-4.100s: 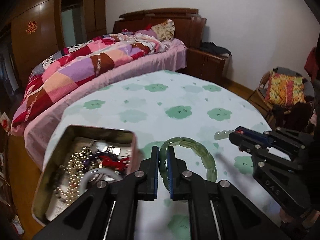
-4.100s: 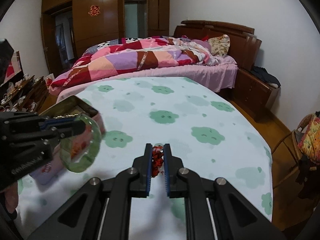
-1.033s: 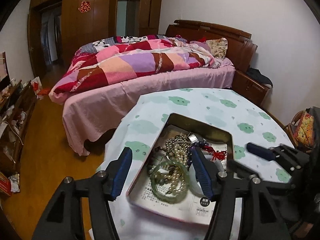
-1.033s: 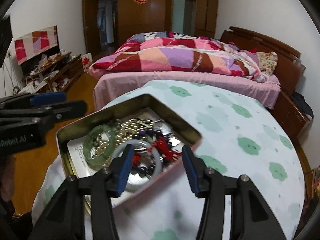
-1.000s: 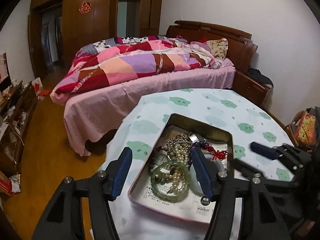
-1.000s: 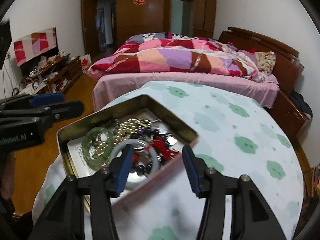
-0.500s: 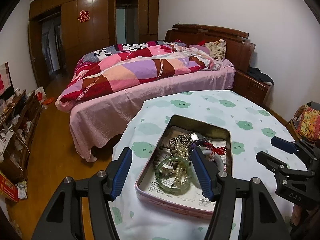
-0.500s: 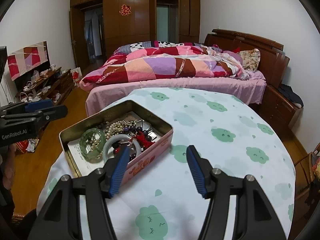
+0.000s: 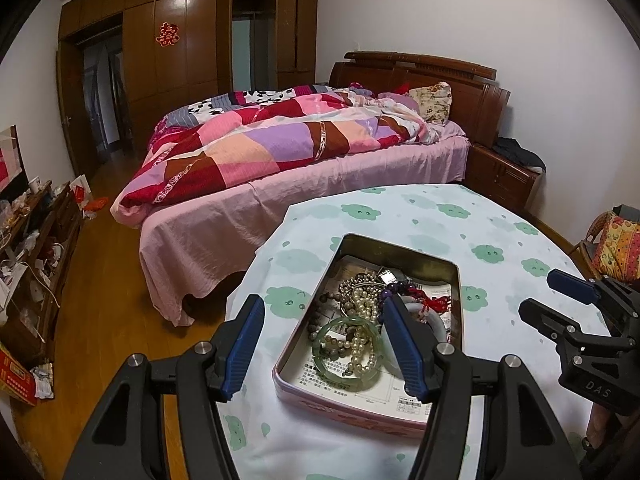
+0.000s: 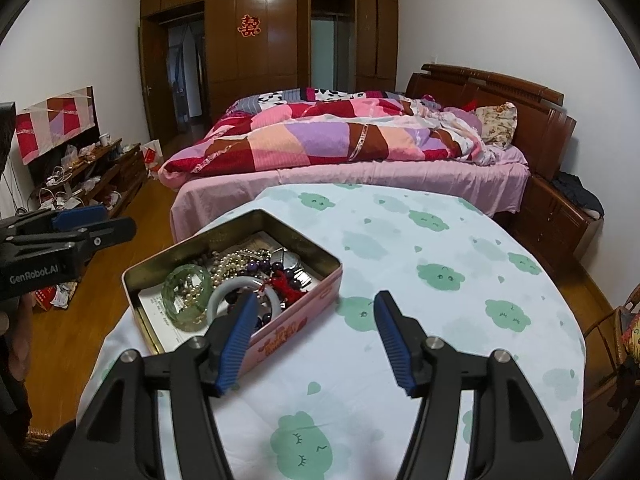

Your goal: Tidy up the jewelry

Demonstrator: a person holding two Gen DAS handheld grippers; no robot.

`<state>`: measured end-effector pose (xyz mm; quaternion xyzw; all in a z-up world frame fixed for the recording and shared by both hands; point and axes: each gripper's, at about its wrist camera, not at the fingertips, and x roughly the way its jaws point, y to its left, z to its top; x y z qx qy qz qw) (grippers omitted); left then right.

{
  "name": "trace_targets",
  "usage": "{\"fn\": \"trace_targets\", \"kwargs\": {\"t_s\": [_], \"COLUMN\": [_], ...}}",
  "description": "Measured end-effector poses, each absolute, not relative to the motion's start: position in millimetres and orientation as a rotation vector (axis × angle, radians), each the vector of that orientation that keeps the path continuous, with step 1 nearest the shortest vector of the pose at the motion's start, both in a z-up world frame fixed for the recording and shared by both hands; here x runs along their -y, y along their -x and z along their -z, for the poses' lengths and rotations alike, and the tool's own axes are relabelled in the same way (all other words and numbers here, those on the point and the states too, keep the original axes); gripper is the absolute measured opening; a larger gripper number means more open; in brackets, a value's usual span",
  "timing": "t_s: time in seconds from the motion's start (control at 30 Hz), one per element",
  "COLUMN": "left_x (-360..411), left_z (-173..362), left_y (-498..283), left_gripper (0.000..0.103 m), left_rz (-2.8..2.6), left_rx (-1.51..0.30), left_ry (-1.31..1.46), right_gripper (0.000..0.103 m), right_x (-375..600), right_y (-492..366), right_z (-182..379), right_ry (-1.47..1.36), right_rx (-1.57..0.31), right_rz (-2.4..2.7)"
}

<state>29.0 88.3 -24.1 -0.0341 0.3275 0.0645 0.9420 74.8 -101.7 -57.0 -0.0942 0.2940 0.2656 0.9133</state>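
Observation:
A pink tin box [image 9: 352, 414] [image 10: 304, 322] stands on the round table near its left edge. It holds a green bead bracelet [image 9: 346, 354] [image 10: 186, 298], pearl strands [image 9: 362, 306], a white bangle [image 10: 236, 286] and a red tassel piece [image 10: 286, 282]. My left gripper [image 9: 324, 344] is open and empty, raised above the near end of the box. My right gripper [image 10: 314, 336] is open and empty, above the cloth just right of the box. It also shows in the left wrist view [image 9: 560, 296].
The table wears a white cloth with green cloud prints [image 10: 440, 276]. A bed with a patchwork quilt [image 9: 280, 148] stands behind it. A low cabinet with clutter [image 10: 88, 180] lines the left wall. A chair with a bright cushion [image 9: 616, 244] is at the right.
Both grippers have let go of their jewelry into the box, opened wide and pulled back and up from it. The green bracelet and red tassel now lie in the box.

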Motion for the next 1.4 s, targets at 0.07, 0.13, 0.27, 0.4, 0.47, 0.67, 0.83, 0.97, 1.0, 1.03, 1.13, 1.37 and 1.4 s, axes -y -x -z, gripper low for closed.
{"fn": "trace_targets", "kwargs": {"t_s": [0.07, 0.13, 0.27, 0.4, 0.47, 0.67, 0.83, 0.97, 1.0, 1.03, 1.13, 1.37, 1.4], "left_x": [-89.2, -88.8, -88.9, -88.5, -88.9, -89.8, -91.8, -93.2, -92.9, -92.6, -92.2, -91.5, -91.3], "left_z": [22.9, 22.1, 22.1, 22.3, 22.5, 22.6, 23.5, 24.6, 25.1, 25.5, 26.4, 27.5, 28.0], "left_y": [-28.2, -28.2, -28.6, -28.7, -28.9, -29.1, -29.3, -30.3, -30.2, -30.0, -30.6, -31.5, -32.0], "left_gripper": [0.062, 0.062, 0.062, 0.062, 0.062, 0.062, 0.062, 0.062, 0.062, 0.062, 0.062, 0.062, 0.063], "left_rz": [-0.135, -0.133, -0.132, -0.133, -0.135, -0.137, -0.141, -0.139, -0.138, -0.138, -0.135, -0.135, -0.140], "left_rx": [-0.668, -0.669, -0.669, -0.669, -0.670, -0.669, -0.672, -0.677, -0.678, -0.678, -0.680, -0.679, -0.680], "left_ry": [0.069, 0.069, 0.068, 0.068, 0.068, 0.066, 0.064, 0.064, 0.065, 0.065, 0.070, 0.077, 0.075], "right_gripper": [0.063, 0.063, 0.063, 0.064, 0.064, 0.064, 0.064, 0.064, 0.064, 0.064, 0.064, 0.064, 0.064], "right_x": [101.3, 101.6, 102.5, 102.5, 102.6, 102.3, 102.4, 102.0, 102.3, 102.4, 102.4, 101.9, 101.5], "right_y": [-75.1, -74.7, -74.8, -74.9, -75.3, -75.4, -74.8, -75.0, -74.7, -74.7, -74.9, -75.2, -74.0], "right_z": [56.8, 57.1, 56.0, 55.9, 55.0, 54.9, 54.7, 54.5, 54.6, 54.6, 54.7, 55.0, 55.4], "right_ry": [0.193, 0.193, 0.192, 0.194, 0.194, 0.192, 0.190, 0.189, 0.189, 0.189, 0.190, 0.192, 0.192], "right_rx": [-0.605, -0.605, -0.604, -0.602, -0.601, -0.602, -0.598, -0.598, -0.598, -0.597, -0.597, -0.598, -0.598], "right_rz": [-0.546, -0.546, -0.545, -0.546, -0.547, -0.545, -0.545, -0.545, -0.545, -0.545, -0.545, -0.544, -0.545]}}
